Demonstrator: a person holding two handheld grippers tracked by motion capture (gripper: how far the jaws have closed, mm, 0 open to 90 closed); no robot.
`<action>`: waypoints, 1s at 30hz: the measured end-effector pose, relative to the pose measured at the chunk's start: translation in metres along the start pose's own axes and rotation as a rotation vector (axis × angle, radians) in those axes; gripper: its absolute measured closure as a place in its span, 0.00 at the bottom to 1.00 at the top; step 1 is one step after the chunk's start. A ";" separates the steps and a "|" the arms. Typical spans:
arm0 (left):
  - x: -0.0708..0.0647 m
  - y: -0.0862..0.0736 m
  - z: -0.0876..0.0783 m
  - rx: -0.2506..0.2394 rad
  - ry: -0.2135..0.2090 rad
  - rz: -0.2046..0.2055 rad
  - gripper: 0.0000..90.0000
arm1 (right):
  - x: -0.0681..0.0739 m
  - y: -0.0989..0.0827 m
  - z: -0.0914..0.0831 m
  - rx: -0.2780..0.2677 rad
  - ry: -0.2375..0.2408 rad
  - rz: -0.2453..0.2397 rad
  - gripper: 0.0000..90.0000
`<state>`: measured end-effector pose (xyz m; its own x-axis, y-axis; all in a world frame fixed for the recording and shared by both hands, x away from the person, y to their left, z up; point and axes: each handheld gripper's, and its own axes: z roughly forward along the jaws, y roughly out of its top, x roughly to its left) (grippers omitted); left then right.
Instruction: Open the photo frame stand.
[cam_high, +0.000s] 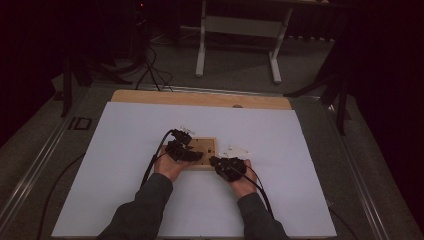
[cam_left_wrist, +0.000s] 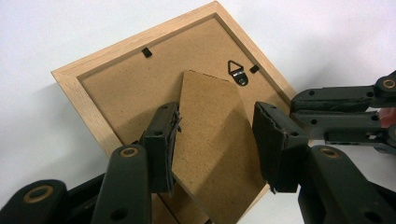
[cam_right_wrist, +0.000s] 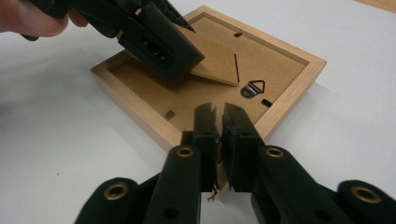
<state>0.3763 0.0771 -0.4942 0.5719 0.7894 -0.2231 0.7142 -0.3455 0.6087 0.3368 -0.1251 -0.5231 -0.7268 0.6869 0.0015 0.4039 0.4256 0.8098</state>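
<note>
Two grippers are held over a wooden picture frame (cam_high: 202, 150) that lies face down, its brown backing board upward, on a white sheet (cam_high: 125, 165) covering the counter (cam_high: 200, 98). In the high view the frame is seen near the middle of the sheet, with the left gripper (cam_high: 192, 154) over its left part and the right gripper (cam_high: 220, 162) at its lower right corner. In the left gripper view, the left gripper (cam_left_wrist: 217, 140) is released: its jaws are spread to either side of the cardboard easel stand (cam_left_wrist: 215, 140), which is raised from the backing board at a slant (whether either jaw touches the stand cannot be told). A small metal hanger (cam_left_wrist: 238, 73) is fixed to the board just beyond the top of the stand, and black retaining tabs (cam_left_wrist: 146, 52) are seen along the inner edge of the frame. In the right gripper view, the right gripper (cam_right_wrist: 219, 119) is clenched on the near rail of the frame (cam_right_wrist: 140, 112), its jaws nearly touching. The left gripper (cam_right_wrist: 154, 42) is seen there farther off, held by a hand (cam_right_wrist: 32, 18) over the lifted stand (cam_right_wrist: 219, 63).
</note>
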 end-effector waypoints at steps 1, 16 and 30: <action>-0.001 0.000 0.000 -0.003 0.002 0.004 0.59 | 0.000 0.000 -0.001 0.001 0.001 -0.002 0.91; -0.014 -0.003 -0.006 -0.043 0.059 0.090 0.59 | -0.016 0.006 -0.019 -0.019 0.014 0.042 0.78; -0.026 -0.013 -0.012 -0.100 0.116 0.177 0.59 | -0.027 0.016 -0.027 0.020 -0.016 0.044 0.72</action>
<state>0.3474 0.0667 -0.4868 0.6307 0.7758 -0.0209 0.5598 -0.4361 0.7046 0.3479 -0.1529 -0.4941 -0.6992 0.7144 0.0278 0.4466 0.4061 0.7973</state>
